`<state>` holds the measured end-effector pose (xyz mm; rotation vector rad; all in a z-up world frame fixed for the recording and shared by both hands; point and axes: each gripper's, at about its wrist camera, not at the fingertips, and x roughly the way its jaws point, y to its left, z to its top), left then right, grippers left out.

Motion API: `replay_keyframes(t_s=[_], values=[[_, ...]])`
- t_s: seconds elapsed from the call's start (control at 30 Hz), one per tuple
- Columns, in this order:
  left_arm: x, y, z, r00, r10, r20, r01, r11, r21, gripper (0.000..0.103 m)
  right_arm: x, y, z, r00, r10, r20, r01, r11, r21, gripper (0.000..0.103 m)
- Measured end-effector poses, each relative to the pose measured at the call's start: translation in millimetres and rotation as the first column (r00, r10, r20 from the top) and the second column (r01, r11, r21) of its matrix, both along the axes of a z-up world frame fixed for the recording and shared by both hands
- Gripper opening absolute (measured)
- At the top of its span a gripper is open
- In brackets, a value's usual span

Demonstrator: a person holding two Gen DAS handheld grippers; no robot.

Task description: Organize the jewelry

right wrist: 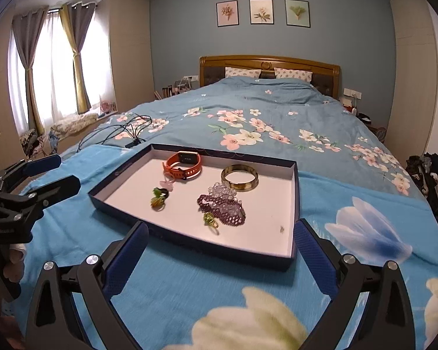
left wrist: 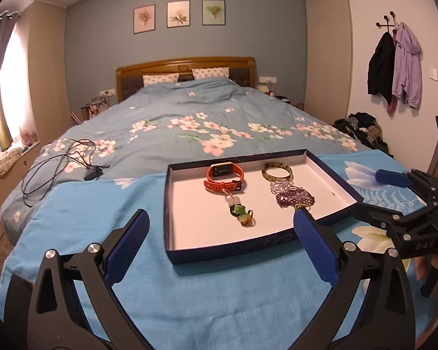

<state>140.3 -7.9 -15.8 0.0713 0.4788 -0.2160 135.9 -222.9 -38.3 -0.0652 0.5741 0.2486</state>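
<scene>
A dark blue box lid with a white inside (left wrist: 189,221) (right wrist: 289,242) lies on a blue towel on the bed. In it are an orange smartwatch (left wrist: 223,178) (right wrist: 184,164), a gold bangle (left wrist: 277,171) (right wrist: 239,178), clear beads (left wrist: 280,186) (right wrist: 222,190), a purple bead bracelet (left wrist: 295,198) (right wrist: 223,210), green and amber rings (left wrist: 242,214) (right wrist: 159,198) and a small green ring (right wrist: 210,220). My left gripper (left wrist: 222,227) is open and empty just before the box. My right gripper (right wrist: 221,237) is open and empty at the box's near edge; it also shows in the left wrist view (left wrist: 394,176).
The blue towel (left wrist: 213,300) (right wrist: 189,285) covers the foot of a floral bedspread (left wrist: 189,116). Black cables and a charger (left wrist: 73,160) (right wrist: 125,131) lie on the bed to the left. A pile of dark clothes (right wrist: 432,172) is on the floor at right.
</scene>
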Motion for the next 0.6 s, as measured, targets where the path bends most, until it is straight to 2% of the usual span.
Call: replay_keyframes(t_s=[0.27, 0.4, 0.6], values=[[-41, 8, 4, 0.997, 0.054, 0.056, -0.054, 0.999, -0.004, 0.097, -44, 3, 0, 0.995, -0.072, 0.065, 0.072, 0.997, 0.001, 0.096], [-59, 18, 4, 0.995, 0.074, 0.069, -0.071, 0.997, -0.043, 0.097, -60, 2, 1, 0.993, -0.082, 0.090, 0.080, 0.996, 0.027, 0.096], [-74, 19, 11, 0.989, 0.100, 0.113, -0.094, 0.994, -0.054, 0.097, -73, 8, 3, 0.990, -0.078, 0.118, 0.077, 0.997, 0.012, 0.096]])
